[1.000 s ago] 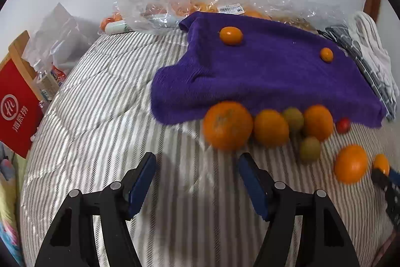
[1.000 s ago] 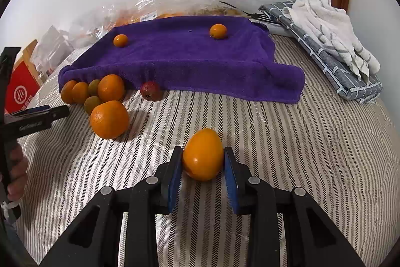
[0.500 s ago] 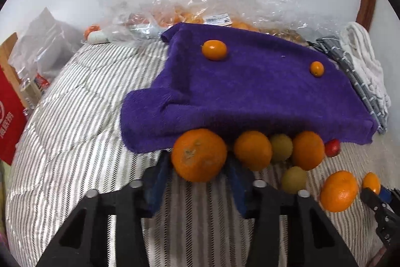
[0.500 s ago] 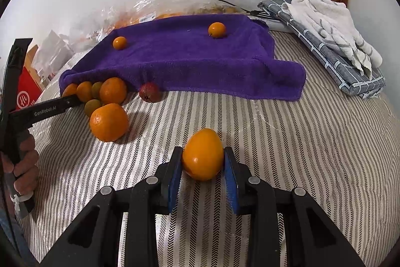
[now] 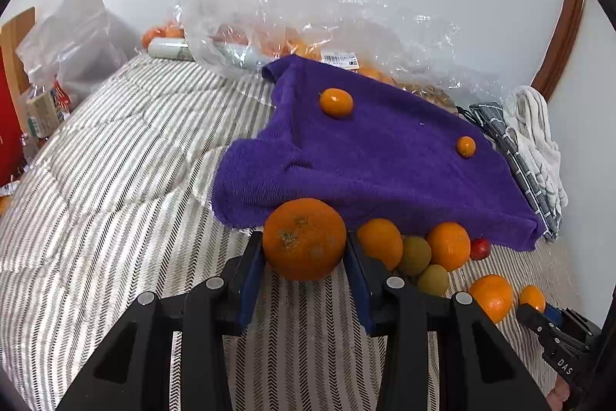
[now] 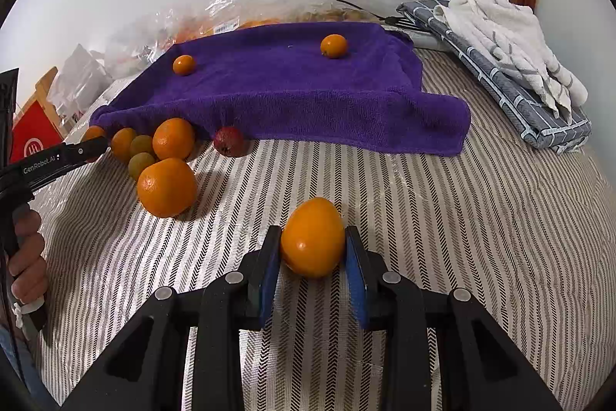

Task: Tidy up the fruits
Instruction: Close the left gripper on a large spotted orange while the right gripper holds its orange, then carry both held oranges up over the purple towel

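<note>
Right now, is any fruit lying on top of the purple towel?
Yes: two small orange fruits sit on the purple towel, well apart from each other.

Striped bed cover [image 6: 442, 218]: purple towel [image 6: 300, 91], loose oranges [image 6: 166, 187], folded grey cloth [image 6: 512, 95], plastic bags [image 5: 308, 26].

Both wrist fisheyes look down-forward, close over the striped bed [image 5: 115, 180]; shared: purple terry towel [image 5: 385, 156] [image 6: 300, 91], fruit cluster.
</note>
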Demonstrator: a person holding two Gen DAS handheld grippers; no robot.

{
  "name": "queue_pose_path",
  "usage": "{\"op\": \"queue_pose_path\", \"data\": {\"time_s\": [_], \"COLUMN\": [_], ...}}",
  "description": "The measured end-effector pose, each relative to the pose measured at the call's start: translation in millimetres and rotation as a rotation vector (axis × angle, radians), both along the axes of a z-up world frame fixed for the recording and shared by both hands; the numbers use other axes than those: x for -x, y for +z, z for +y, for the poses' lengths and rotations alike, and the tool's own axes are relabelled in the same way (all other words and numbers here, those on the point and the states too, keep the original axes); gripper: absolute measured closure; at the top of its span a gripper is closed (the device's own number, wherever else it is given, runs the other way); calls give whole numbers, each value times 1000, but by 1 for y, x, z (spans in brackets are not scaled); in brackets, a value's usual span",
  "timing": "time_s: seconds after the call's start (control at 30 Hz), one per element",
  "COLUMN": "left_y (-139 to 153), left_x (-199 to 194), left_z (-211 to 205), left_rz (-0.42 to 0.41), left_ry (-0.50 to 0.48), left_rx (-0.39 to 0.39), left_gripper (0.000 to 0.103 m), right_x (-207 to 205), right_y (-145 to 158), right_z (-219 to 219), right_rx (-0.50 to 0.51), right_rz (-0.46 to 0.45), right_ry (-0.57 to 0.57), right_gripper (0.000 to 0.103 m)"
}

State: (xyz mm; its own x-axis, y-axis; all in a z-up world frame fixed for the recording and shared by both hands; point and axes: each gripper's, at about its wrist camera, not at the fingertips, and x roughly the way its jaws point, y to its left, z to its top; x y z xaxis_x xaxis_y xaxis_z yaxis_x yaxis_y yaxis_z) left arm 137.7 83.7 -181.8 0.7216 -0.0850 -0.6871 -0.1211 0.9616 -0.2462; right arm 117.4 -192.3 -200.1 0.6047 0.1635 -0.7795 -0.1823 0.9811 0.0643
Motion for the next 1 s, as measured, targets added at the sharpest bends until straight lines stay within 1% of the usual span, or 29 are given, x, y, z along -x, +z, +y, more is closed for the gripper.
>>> {"op": "queue_pose_path", "data": {"time_s": [0.17,0.33,0.43,0.53,0.63,0.77,0.87,0.93,1.0], "left_y": [5,9,12,15,18,22,25,30,37], "left_x": [1,4,6,9,12,14,23,27,28], "left_z": [-1,-1,-3,-5,-8,-11,-11,-11,-11], "left_rz": [-30,-48,-69,-88,-109,-118,-128,-112,-90], "left_ry": [-8,-26,-39,-32,-11,-10,-12,-17,-11], "left_rx": [-1,32,35,11,-45,-82,-102,-114,-126], "left_gripper": [64,64,64,64,64,64,64,64,64], "right_x": [2,3,6,8,11,10,8,7,1], "right_y": [0,1,3,6,10,11,19,26,36], "right_z": [1,0,-3,-6,-9,-7,-2,1,4], "right_rx": [-10,-22,-37,-68,-86,-104,-75,-66,-82], "right_rz": [-3,-8,-18,-33,-60,-36,-54,-67,-71], "right_ry": [10,12,-5,-2,-5,-14,-1,12,26], "right_gripper": [71,71,71,71,71,71,71,71,71]}}
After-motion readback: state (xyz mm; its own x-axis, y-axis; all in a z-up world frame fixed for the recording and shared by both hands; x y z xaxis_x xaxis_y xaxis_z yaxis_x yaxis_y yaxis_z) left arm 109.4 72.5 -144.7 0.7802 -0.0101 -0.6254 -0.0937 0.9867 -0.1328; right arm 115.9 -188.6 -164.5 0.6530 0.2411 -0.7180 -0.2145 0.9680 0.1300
